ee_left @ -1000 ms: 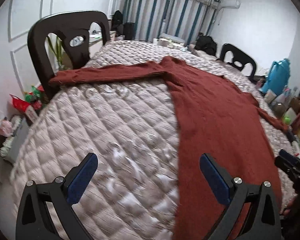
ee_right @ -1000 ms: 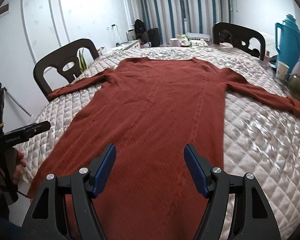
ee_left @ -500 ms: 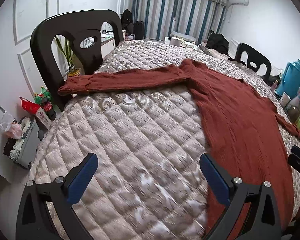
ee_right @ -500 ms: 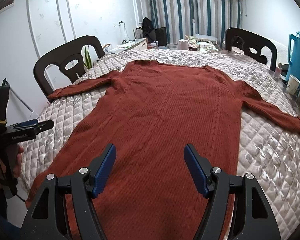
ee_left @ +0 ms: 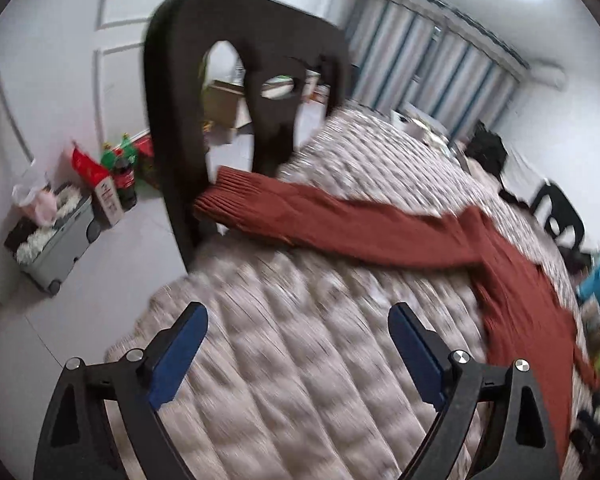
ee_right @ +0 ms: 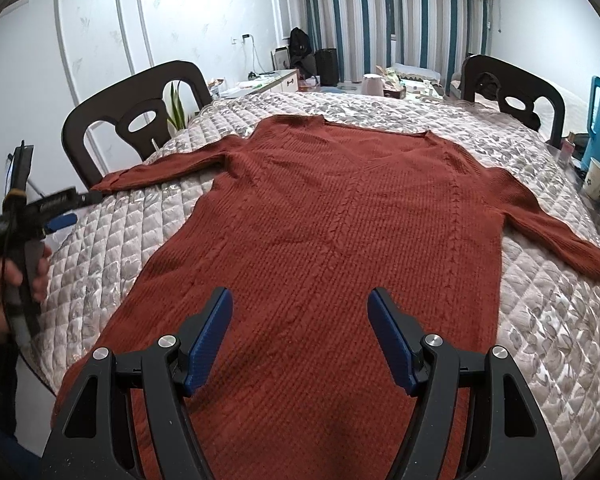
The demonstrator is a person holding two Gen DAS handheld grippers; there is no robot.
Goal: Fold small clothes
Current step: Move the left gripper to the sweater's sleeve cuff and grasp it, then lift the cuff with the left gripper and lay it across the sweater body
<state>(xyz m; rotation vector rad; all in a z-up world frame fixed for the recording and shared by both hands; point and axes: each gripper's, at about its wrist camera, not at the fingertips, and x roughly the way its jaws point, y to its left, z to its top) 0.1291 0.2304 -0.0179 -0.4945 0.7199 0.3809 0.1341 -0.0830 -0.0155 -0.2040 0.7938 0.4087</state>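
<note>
Left wrist view: angled down, close over the quilted beige desk point(ee_left: 300, 360), toward a dark wooden chair point(ee_left: 240, 60). Right wrist view: farther back, centred on the rust-red knitted sweater point(ee_right: 340, 240); sweater sleeve and chair shared.

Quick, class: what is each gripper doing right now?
Left gripper: jaws closing, nothing between them.
Right gripper: open, empty, over the sweater.

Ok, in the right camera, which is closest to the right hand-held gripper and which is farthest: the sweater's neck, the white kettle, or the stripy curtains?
From the right hand-held gripper:
1. Sweater's neck, straight ahead, mid-table.
2. White kettle, beyond the table's far edge.
3. Stripy curtains, on the back wall.
</note>
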